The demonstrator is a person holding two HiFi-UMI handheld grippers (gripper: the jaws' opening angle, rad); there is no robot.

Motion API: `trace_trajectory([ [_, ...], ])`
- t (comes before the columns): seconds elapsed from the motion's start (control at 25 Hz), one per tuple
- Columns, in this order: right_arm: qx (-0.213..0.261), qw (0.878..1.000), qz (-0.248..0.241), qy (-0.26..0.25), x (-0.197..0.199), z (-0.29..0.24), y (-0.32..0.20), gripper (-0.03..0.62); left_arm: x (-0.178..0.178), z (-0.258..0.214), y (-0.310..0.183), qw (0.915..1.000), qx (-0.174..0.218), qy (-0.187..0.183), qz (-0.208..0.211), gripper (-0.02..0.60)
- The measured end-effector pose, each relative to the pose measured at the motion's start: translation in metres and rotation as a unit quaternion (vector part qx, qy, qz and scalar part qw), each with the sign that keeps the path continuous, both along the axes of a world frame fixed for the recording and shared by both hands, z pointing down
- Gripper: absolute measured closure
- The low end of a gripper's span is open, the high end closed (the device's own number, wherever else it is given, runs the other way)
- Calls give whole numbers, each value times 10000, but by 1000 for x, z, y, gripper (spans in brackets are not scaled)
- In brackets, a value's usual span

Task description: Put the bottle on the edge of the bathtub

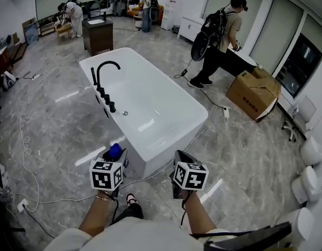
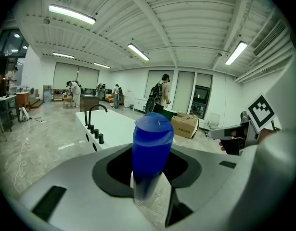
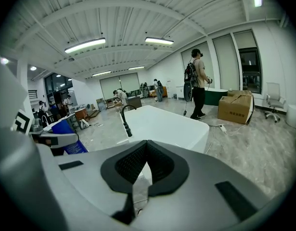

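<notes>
Nearest, left: left gripper (image 1: 113, 162), clamped on a blue bottle (image 2: 151, 148); bottle off the tub, above the floor (image 1: 61, 129) just short of its near end. Alongside, right: right gripper (image 3: 145, 153), jaws closed together, holding nothing. Beyond: white bathtub (image 1: 150, 98), black faucet (image 1: 106, 69) on its left rim. Farther right: cardboard box (image 1: 253, 93); person with backpack (image 1: 218, 41) standing near it.

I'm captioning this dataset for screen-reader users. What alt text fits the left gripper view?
The left gripper clamps a blue bottle in its jaws, seen close up. Beyond it stands a white bathtub with a black faucet, on a glossy marbled floor in a large, bright room with people in the background.
</notes>
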State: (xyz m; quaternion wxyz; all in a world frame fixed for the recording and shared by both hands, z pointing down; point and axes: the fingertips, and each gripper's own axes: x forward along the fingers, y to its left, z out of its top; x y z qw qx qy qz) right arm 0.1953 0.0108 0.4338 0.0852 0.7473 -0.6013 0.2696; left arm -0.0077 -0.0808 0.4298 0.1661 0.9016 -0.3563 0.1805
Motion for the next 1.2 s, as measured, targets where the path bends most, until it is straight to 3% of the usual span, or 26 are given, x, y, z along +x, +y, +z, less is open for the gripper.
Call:
trace_trajectory([
  [0.64, -135, 9999, 68, -35, 21, 3, -76, 568, 17, 4, -78, 10000, -78, 27, 27, 419],
  [1.2, -322, 9993, -181, 40, 11, 7, -150, 568, 20, 16, -142, 9997, -236, 56, -7, 419],
])
